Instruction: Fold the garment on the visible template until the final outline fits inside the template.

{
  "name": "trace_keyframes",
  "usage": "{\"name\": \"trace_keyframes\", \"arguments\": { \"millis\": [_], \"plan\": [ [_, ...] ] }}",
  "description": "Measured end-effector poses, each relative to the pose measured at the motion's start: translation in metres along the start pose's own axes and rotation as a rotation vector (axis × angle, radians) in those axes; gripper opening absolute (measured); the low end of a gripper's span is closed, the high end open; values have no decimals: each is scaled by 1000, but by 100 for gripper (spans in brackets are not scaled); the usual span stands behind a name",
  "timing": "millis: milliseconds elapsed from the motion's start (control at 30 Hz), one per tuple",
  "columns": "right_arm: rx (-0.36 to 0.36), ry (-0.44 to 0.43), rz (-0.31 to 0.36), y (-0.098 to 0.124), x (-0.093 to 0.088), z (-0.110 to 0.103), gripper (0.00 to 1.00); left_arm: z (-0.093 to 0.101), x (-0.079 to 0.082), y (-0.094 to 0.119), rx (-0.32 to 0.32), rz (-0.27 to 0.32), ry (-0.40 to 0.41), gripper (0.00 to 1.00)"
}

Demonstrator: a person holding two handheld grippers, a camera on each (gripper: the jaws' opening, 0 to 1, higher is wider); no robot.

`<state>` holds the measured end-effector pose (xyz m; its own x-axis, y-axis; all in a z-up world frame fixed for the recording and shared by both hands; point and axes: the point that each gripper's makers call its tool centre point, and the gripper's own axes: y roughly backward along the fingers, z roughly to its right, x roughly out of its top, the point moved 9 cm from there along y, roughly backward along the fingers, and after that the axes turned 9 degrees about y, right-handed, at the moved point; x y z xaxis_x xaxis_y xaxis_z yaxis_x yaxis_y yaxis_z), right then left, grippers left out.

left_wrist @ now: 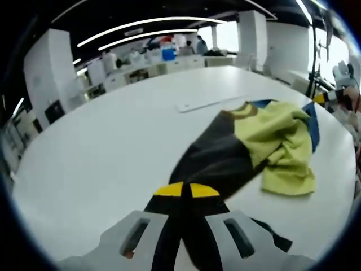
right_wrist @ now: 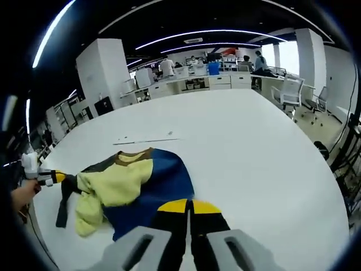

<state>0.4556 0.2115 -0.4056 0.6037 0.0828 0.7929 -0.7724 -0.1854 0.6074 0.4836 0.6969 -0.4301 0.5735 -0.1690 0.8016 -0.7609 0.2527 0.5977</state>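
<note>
The room is a wide open-plan office with white pillars, strip lights overhead, desks and a few people far off. Nearer, a big white round surface (left_wrist: 101,147) carries everything.

On it lies the garment (left_wrist: 248,141), a shirt in dark grey, yellow-green and blue, bunched rather than flat, its brown collar (right_wrist: 132,155) turned toward the far side. A thin pale strip (left_wrist: 208,103) lies just beyond the collar. I cannot make out a template outline under the cloth.

The garment is stretched between the two hands. The left claw (left_wrist: 186,190) is clenched on a dark grey end of the fabric, which runs away from it toward the crumpled yellow part. The right claw (right_wrist: 189,206) is clamped on the blue edge, with the cloth spreading away to its left. In the right gripper view the other claw shows at the far left, gripping a dark end.

So the long axis runs roughly from one claw to the other, both equally engaged. I judge the fold is barely begun; the next move needs the bunched middle spread flat.
</note>
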Motion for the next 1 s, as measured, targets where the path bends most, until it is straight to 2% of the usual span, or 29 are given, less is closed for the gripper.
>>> {"name": "trace_keyframes", "arguments": {
  "millis": [467,633,1000],
  "plan": [
    [-41,37,-75,-10,1,35,0,-22,9,-13,36,-33,-33,0],
    [-47,51,-90,-11,1,41,0,-29,11,-18,41,-41,-66,0],
    [-87,112,-135,-17,-2,58,0,-37,13,-31,57,-72,-81,0]
  ]
}}
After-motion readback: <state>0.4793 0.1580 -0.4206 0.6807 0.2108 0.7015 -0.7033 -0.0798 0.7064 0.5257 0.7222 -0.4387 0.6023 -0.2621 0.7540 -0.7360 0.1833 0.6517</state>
